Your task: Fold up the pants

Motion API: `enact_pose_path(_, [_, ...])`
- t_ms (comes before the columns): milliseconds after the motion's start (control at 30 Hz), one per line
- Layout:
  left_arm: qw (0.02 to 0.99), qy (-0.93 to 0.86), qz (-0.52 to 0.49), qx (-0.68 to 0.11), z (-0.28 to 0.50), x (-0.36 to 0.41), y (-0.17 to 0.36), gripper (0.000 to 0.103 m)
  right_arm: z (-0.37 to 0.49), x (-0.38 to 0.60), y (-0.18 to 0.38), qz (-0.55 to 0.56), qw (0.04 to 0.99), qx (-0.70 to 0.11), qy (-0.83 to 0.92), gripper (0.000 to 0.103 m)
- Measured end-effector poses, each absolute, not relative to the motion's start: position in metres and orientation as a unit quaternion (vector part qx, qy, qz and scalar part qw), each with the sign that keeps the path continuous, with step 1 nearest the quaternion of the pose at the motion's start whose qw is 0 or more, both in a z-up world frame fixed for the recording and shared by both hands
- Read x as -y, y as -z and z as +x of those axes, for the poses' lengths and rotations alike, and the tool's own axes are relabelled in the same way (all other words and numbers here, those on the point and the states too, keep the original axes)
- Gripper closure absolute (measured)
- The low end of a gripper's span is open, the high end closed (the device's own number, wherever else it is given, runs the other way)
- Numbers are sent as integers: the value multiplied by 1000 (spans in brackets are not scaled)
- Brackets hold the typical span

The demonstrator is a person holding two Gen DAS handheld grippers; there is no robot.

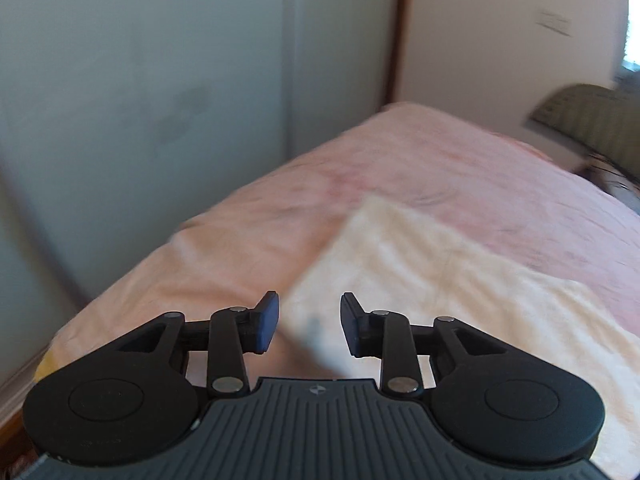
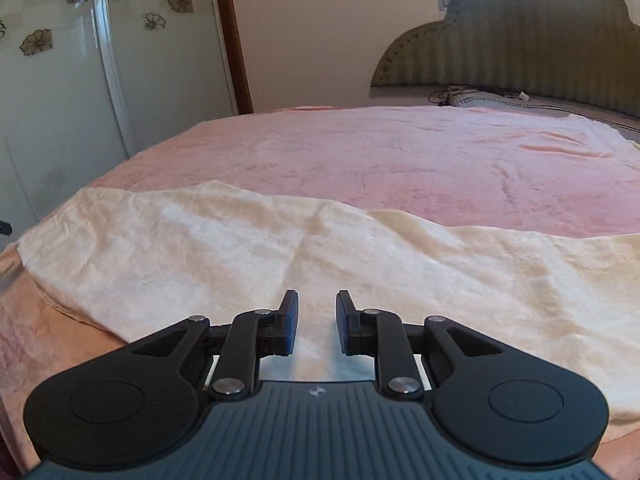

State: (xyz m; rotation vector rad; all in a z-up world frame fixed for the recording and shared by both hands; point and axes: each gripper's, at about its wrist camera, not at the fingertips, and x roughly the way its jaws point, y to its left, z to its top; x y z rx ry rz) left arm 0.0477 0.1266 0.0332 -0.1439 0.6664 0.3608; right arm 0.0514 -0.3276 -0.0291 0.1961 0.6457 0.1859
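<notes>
Cream-coloured pants lie spread flat and lengthwise across the near part of a pink bed cover. My right gripper hovers over their near middle, its blue pads a narrow gap apart with nothing pinched between them. In the left wrist view the pants are blurred, and one end of them runs out just ahead of my left gripper. That gripper is open, its pads wide apart above the cloth's edge and the pink cover, gripping nothing.
A green padded headboard stands at the far end of the bed, with a grey pillow and cords at its foot. Frosted glass doors with flower prints rise beyond the bed's left edge.
</notes>
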Motion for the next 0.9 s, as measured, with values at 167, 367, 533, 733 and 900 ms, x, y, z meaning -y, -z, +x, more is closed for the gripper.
enact_pose_path(167, [943,-24,8,-332,74,-24,-30,48,41,374,45,151,933,-323,-46,83])
enact_pose_path(367, [926,122,90,-347,92,98,-4,45,11,461,62,247,919,-299,61,79])
enact_pose_path(533, [906,196,129,-352,90,157,19,44,-42,504,53,295,912,-232,166,77])
enact_pose_path(733, [889,243,147,-360,97,204,34,41,-87,539,70,416,856,-225,210,75])
enact_pose_path(900, [872,258,156,-385,106,231,50,40,-85,549,91,478,825,-227,200,65])
